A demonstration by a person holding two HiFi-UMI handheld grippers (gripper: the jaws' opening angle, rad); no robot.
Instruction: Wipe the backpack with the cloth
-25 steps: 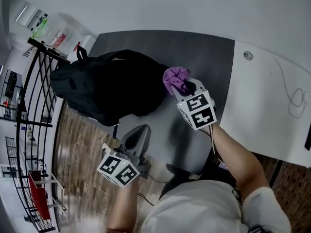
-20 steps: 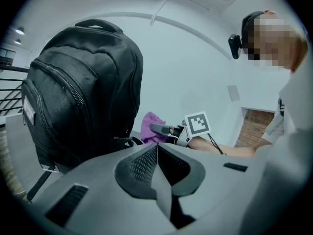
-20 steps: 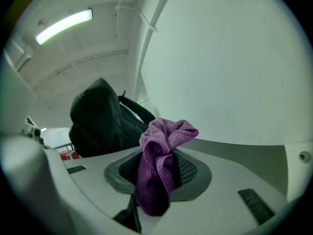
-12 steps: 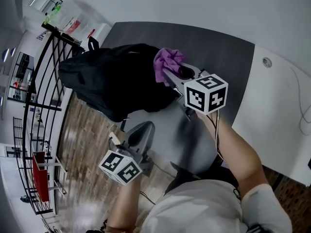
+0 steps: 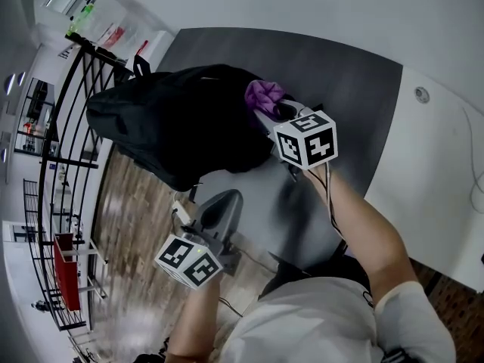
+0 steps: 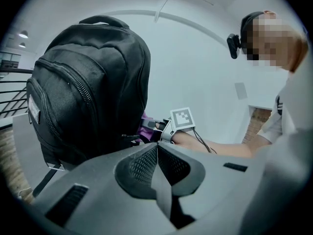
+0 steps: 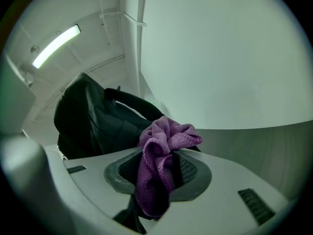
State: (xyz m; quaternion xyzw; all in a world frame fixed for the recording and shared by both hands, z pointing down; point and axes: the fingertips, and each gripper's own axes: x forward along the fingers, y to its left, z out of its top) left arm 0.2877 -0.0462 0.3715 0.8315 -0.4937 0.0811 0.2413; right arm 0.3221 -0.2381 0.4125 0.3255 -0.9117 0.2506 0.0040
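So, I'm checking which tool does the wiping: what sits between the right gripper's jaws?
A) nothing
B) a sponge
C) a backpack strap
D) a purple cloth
D: the right gripper has its jaws shut on the bunched purple cloth, with the black backpack just beyond it.

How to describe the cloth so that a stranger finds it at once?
Find the black backpack on the dark grey table. At its side, the right gripper is shut on a small crumpled cloth, the only purple thing among black and grey.
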